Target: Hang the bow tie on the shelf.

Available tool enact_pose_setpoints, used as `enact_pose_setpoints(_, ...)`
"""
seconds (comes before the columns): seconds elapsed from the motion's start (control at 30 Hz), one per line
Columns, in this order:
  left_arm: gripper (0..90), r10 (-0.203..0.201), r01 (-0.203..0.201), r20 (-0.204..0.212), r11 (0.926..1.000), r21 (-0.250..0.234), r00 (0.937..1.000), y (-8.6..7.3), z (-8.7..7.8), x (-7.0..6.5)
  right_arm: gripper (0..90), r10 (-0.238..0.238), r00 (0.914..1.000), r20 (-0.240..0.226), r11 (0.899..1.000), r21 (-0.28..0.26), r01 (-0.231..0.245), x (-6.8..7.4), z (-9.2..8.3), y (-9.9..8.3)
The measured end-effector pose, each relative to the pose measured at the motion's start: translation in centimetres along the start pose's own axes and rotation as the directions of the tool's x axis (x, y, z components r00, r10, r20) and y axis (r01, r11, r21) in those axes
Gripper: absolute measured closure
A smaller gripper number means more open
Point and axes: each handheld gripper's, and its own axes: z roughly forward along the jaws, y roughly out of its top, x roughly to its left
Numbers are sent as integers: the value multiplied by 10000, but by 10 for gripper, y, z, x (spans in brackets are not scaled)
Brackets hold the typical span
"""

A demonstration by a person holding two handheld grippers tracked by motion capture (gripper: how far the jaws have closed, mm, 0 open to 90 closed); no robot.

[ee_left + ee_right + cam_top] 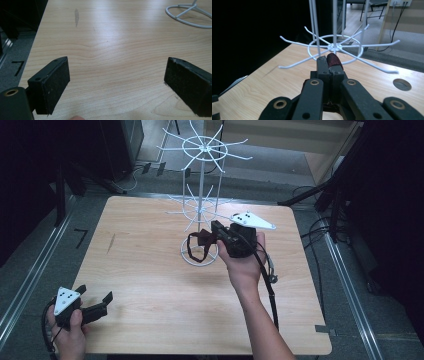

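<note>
Pinching a dark red strap (197, 245), our right claw (216, 231) sits beside the white wire rack (202, 175); left claw (95, 301), 7 o'clock on the counter (150, 285), gapes wide.

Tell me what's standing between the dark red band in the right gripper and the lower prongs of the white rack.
Nothing visible. The right gripper is shut on the dark red band just short of the white rack, with open air between the band and the nearest lower prongs. The left gripper sits far off, open, near the table corner.

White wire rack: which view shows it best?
High view: the white wire rack shows whole, both hook tiers, pole and ring base. Right gripper view has one hook tier close up; left gripper view just part of the base ring.
</note>
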Motion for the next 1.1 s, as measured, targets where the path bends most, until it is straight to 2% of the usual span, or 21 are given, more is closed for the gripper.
enact_pose_setpoints(0.1, 69, 10, -10, 2, 10000, -2, 10000, 0, 0, 0, 900, -2, 10000, -31, 10000, 44, 3, 2, 2, 4)
enact_pose_setpoints(0.27, 70, 30, -30, 12, 10000, 21, 10000, 0, 0, 0, 900, -6, 10000, 75, 9991, 425, 3, 2, 12, 9)
enact_pose_setpoints(0.37, 69, 39, -40, 21, 10000, 36, 10000, 0, 0, 0, 900, 247, 9997, 87, 9971, 712, -252, -2, 21, 8)
enact_pose_setpoints(0.47, 69, 30, -30, 19, 10000, 28, 10000, 0, 0, 0, 900, 268, 9996, 95, 9959, 867, -275, -2, 27, 7)
enact_pose_setpoints(0.77, 70, -2, 2, 38, 10000, 14, 10000, 0, 0, 0, 890, 691, 9969, 386, 9927, 966, -726, -14, 38, 4)
enact_pose_setpoints(0.93, 69, -46, 46, 61, 10000, 4, 10000, 0, 0, 1, 831, 1380, 9902, 225, 9871, 784, -1393, -26, 40, -6)
enact_pose_setpoints(1.03, 70, -41, 41, 57, 10000, 7, 10000, 0, 0, 1, 794, 1958, 9806, 116, 9783, 668, -1961, -34, 40, -11)
enact_pose_setpoints(1.07, 69, -41, 41, 57, 10000, 7, 10000, 0, 0, 1, 794, 1958, 9806, 116, 9783, 668, -1961, -34, 40, -11)
enact_pose_setpoints(1.1, 69, -34, 34, 58, 10000, 12, 10000, 0, 0, 1, 752, 2222, 9750, 92, 9726, 677, -2223, -38, 39, -14)
